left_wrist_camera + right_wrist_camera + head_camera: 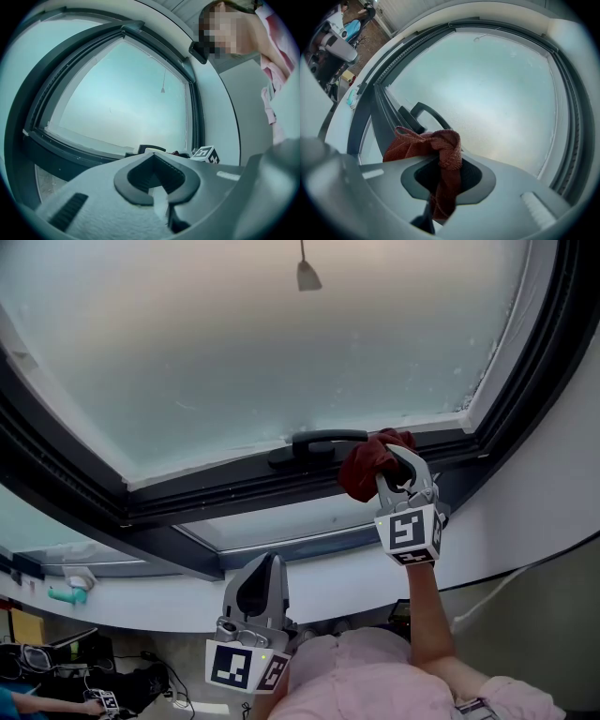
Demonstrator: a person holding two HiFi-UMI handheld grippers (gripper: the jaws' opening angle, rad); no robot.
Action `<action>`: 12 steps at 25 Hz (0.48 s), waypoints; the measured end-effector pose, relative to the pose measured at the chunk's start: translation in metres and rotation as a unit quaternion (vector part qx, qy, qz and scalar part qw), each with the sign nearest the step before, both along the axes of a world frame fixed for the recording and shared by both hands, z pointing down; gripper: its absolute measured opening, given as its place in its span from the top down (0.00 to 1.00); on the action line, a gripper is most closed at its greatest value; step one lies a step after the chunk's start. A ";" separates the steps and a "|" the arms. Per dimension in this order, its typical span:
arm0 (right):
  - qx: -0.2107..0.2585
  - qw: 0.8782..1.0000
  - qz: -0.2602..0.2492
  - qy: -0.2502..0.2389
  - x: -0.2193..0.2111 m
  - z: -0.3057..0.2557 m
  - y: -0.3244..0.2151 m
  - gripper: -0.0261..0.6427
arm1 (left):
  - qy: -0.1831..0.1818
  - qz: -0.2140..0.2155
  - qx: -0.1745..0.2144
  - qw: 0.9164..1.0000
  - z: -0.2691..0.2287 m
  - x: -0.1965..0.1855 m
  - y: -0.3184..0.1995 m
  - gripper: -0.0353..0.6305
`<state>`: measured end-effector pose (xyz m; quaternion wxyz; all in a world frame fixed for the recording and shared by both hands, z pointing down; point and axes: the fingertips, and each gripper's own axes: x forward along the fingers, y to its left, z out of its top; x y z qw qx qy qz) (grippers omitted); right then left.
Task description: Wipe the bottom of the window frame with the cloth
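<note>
Wiping seems under way in the head view: the right gripper [403,486] holds a bunched red cloth [366,470] at the bottom rail of the window frame [216,491], just beside the handle [314,442]; the next move, I judge, calls for a steady sideways drag along that rail; the left gripper [262,570] hangs low, well apart. Left gripper view: jaws together, nothing between them. Right gripper view: jaws clamped on the cloth, which is woven, crumpled and knotted above them.
</note>
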<state>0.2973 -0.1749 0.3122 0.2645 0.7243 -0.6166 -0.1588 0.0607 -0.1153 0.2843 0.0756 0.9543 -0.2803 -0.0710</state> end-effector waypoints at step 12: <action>-0.002 1.000 0.000 0.001 0.000 0.000 -0.001 0.86 | -0.003 0.004 0.000 1.000 -0.001 0.002 0.003 0.95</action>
